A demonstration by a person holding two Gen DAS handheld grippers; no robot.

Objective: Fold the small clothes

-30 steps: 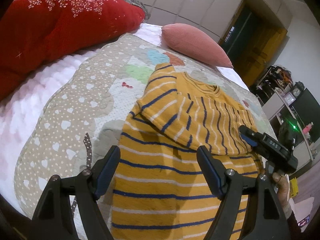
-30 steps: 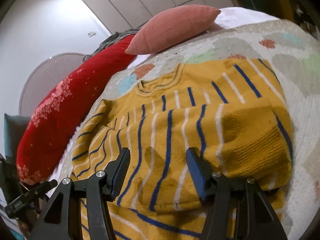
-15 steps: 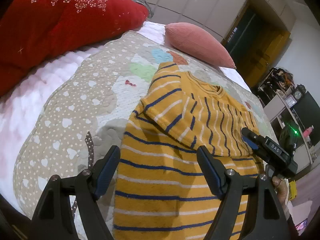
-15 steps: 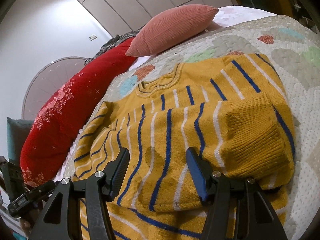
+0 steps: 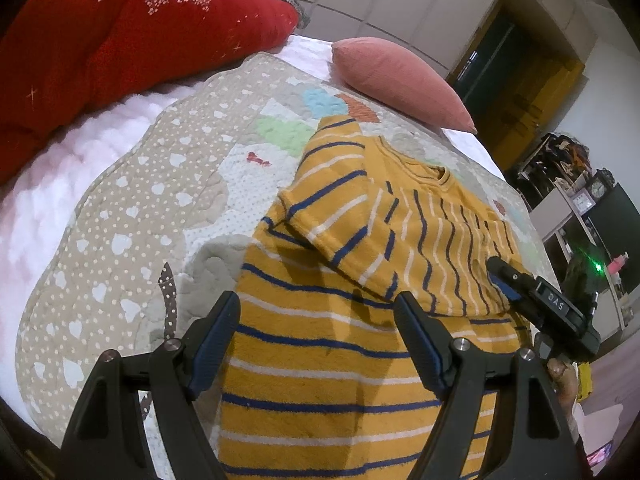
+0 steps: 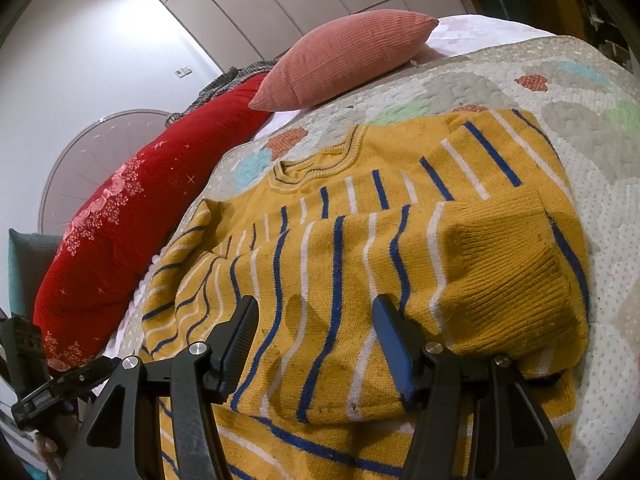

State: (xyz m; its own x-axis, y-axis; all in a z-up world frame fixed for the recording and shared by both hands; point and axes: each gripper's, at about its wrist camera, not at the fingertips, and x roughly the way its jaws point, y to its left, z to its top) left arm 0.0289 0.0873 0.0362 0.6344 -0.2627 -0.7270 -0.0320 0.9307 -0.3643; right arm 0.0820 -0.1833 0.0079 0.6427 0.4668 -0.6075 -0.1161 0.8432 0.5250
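Observation:
A yellow sweater (image 5: pixel 340 340) with blue and white stripes lies flat on a quilt (image 5: pixel 160 208), both sleeves folded across its chest. My left gripper (image 5: pixel 320 320) is open and empty, held above the sweater's lower body. My right gripper (image 6: pixel 316 328) is open and empty, held above the folded sleeve (image 6: pixel 500 268) in the right wrist view, where the sweater's (image 6: pixel 360 208) collar points away. The right gripper also shows at the right edge of the left wrist view (image 5: pixel 544 304).
A red floral bolster (image 5: pixel 120 40) and a pink cushion (image 5: pixel 400 80) lie at the head of the bed. The quilt (image 6: pixel 560 92) covers the bed around the sweater. Shelves and a doorway (image 5: pixel 520 80) stand beyond the bed's right side.
Both grippers have drawn back slightly from the sweater and stay open. The sweater has not moved.

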